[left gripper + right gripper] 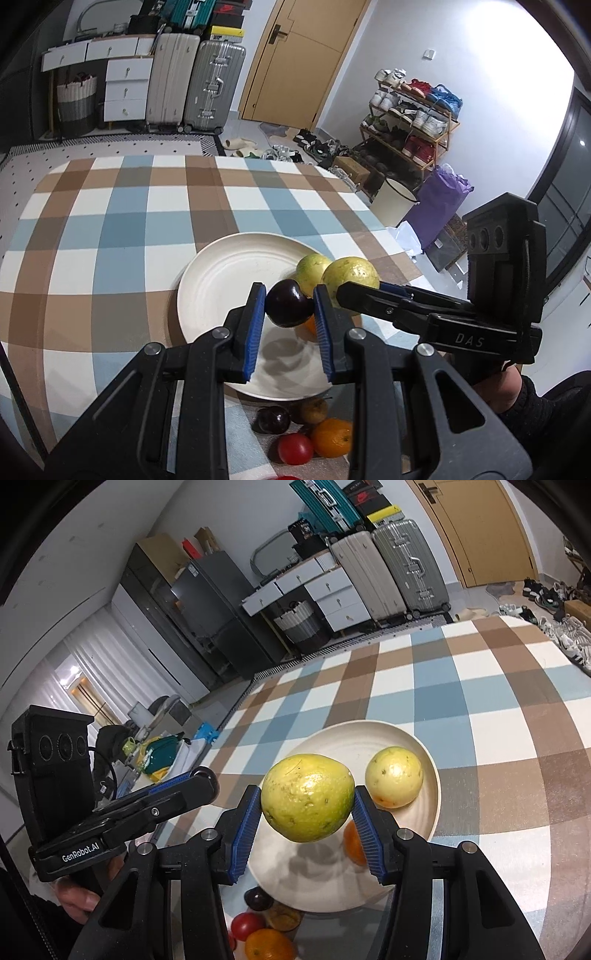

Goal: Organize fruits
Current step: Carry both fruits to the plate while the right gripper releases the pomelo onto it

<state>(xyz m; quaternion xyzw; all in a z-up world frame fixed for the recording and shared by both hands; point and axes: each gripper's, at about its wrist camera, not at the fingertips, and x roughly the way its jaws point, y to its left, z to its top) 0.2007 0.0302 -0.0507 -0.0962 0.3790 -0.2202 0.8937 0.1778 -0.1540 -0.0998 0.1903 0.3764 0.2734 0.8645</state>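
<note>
Both fruits are being carried to the plate [207, 280]. The left gripper [290, 306] fingers squeeze a dark plum [288, 303]; the right gripper [306, 805] fingers squeeze a yellow guava [307, 798]. Next: lower them and let go.

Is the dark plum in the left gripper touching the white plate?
Apart. In the left wrist view the dark plum hangs between the left gripper's fingers, with its shadow lying separately on the white plate below.
</note>
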